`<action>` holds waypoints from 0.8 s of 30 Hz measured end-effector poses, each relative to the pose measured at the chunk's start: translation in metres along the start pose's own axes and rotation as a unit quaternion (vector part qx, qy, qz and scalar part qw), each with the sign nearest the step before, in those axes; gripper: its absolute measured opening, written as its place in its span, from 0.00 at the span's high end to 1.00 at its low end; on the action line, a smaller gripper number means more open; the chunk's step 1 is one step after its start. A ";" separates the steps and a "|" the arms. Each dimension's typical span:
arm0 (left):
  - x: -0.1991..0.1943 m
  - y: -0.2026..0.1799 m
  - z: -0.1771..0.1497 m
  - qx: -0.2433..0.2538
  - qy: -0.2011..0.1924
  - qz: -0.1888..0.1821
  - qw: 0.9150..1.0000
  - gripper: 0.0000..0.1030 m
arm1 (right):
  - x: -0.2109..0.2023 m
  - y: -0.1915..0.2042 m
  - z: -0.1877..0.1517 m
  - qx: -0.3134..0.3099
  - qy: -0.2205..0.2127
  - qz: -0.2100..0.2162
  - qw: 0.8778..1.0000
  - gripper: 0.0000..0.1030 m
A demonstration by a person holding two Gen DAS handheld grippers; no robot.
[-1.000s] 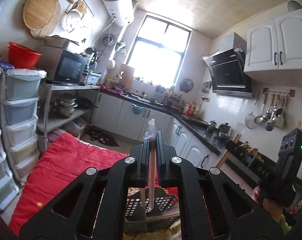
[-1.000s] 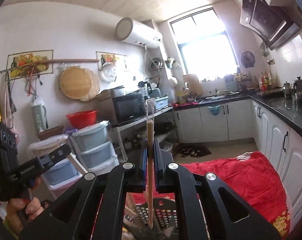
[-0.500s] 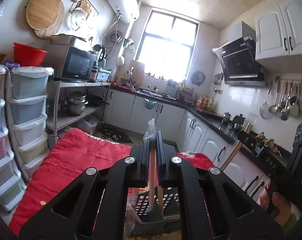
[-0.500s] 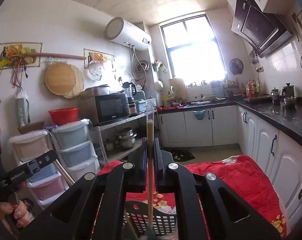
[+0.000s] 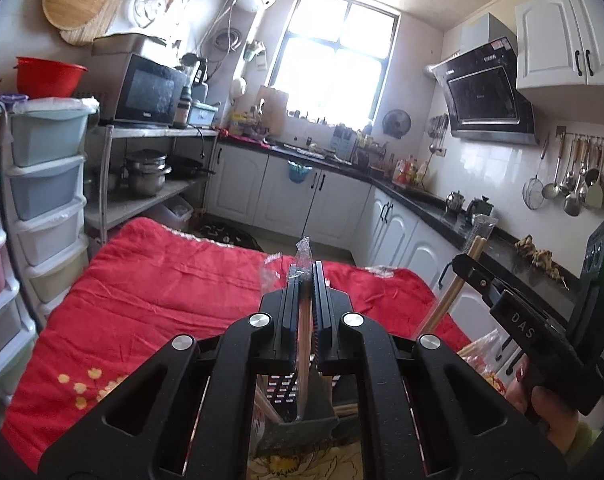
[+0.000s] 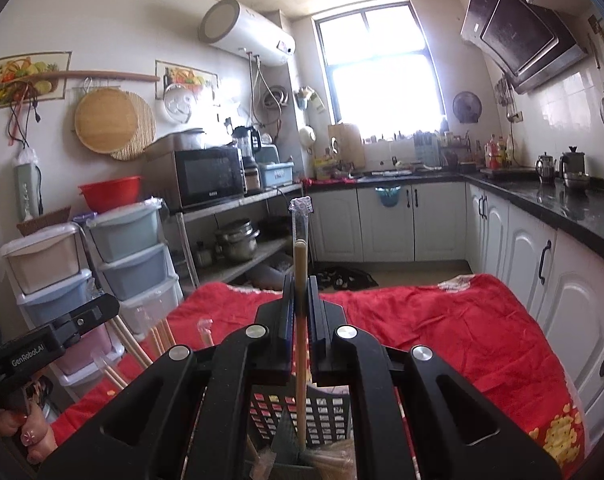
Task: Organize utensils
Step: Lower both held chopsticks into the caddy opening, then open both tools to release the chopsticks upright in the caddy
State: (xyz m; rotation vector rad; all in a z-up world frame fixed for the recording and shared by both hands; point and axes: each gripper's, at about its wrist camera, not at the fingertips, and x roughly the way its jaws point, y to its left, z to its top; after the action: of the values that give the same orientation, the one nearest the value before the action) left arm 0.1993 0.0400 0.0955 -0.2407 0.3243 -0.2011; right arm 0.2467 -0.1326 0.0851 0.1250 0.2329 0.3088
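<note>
Both your grippers are clamped on wrapped chopsticks, right over the black basket.

Your left gripper (image 5: 306, 280) has its jaws squeezed together on a pair of chopsticks (image 5: 303, 344) in a clear plastic sleeve, standing upright, with the crinkly sleeve end poking out above the jaws and the lower end reaching down into the black basket (image 5: 298, 400). Your right gripper (image 6: 301, 292) is pinched shut on its own sleeved chopsticks (image 6: 300, 264), also upright, bottom end down in the same basket (image 6: 302, 412), with the sleeve sticking up well above the fingers. The basket sits on the desk under a red cloth (image 5: 150, 300). In the right view you can see more chopsticks (image 6: 142, 344) leaning just beside your left gripper (image 6: 54, 340), at the left. From the left view your right gripper (image 5: 478, 272) is off to the right with its stick angled down.
</note>
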 end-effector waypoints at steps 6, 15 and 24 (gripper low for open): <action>0.008 0.003 -0.009 -0.009 0.024 -0.005 1.000 0.97 | 0.004 -0.002 -0.007 0.004 0.025 -0.002 1.000 0.88; -0.001 0.006 -0.007 -0.010 0.030 -0.001 1.000 0.51 | -0.009 -0.005 -0.004 0.013 0.040 0.001 0.999 0.60; -0.020 0.008 -0.004 -0.022 0.027 0.000 0.999 0.19 | -0.028 -0.006 -0.001 0.013 0.048 -0.002 0.999 0.50</action>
State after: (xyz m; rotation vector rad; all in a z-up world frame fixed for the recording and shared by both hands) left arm 0.1804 0.0519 0.0955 -0.2784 0.3825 -0.2017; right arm 0.2218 -0.1470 0.0890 0.1348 0.3327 0.3074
